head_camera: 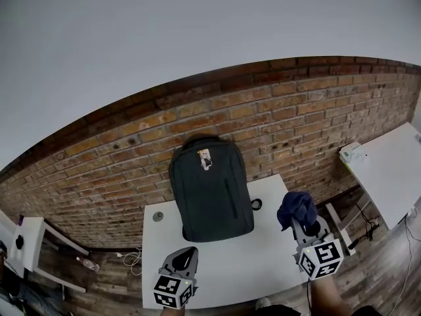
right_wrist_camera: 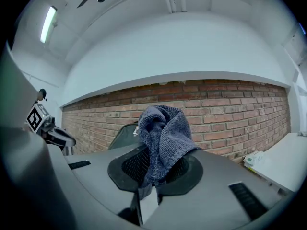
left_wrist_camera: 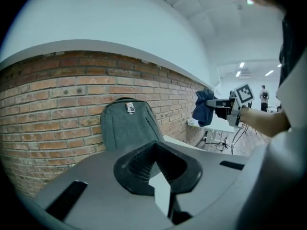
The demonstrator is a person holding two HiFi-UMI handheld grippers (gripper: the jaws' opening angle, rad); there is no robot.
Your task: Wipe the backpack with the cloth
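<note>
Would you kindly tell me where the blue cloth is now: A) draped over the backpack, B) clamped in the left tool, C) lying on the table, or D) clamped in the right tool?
D: the right tool is shut on the blue cloth, which bunches up above its jaws, clear of the backpack.

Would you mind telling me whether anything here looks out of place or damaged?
Nothing stands out. The backpack stands upright on the table against the brick wall, and the cloth is bunched in the right gripper.
</note>
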